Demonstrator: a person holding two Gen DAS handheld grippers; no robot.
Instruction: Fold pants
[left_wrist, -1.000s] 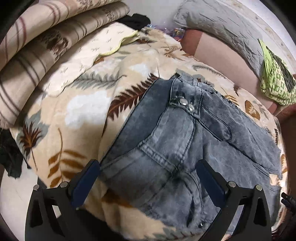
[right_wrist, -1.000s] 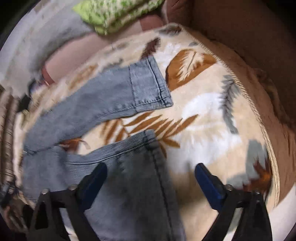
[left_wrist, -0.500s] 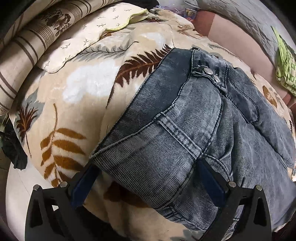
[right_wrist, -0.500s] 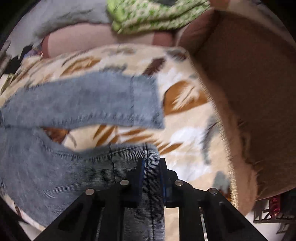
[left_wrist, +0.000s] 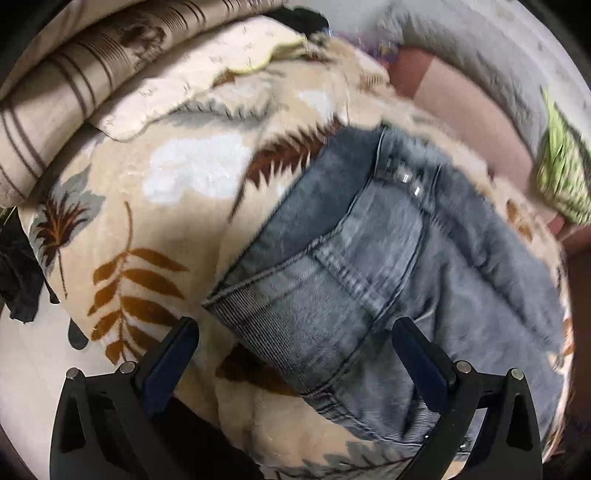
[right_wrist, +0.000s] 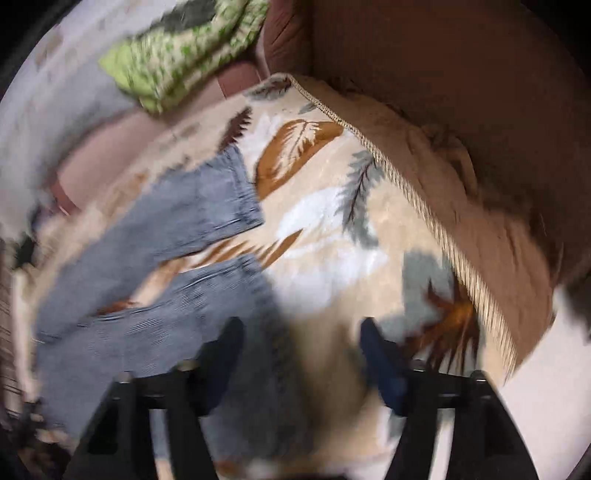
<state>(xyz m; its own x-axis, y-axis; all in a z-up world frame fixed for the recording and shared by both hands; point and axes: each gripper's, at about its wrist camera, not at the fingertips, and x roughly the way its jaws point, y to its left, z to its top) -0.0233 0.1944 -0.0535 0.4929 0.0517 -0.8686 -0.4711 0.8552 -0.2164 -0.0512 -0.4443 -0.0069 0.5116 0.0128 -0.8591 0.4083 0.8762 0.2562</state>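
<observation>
Grey-blue jeans (left_wrist: 369, 280) lie flat on a leaf-patterned blanket (left_wrist: 155, 229), the waistband with its metal buttons (left_wrist: 404, 179) towards the far side. My left gripper (left_wrist: 295, 354) hangs open just over the near waistband corner, its pads clear of the cloth. In the blurred right wrist view the two legs spread apart, the far hem (right_wrist: 236, 195) lying beyond the near hem (right_wrist: 255, 288). The right gripper (right_wrist: 301, 350) is over the near hem with its jaws opening. The hem's edge lies under and between them, unpinched.
Striped rolled bedding (left_wrist: 74, 85) and a cream pillow (left_wrist: 192, 81) sit at the far left. A green patterned cloth (right_wrist: 184, 55) lies by a grey quilt (left_wrist: 461, 66). The brown sofa arm (right_wrist: 443, 74) bounds the blanket's fringed edge (right_wrist: 406, 192). Black clothing (left_wrist: 18, 273) hangs at left.
The right gripper closed on the near leg's hem half a second ago, then let go and drew back. The left gripper came close over the waistband, then pulled back a little, staying open.
</observation>
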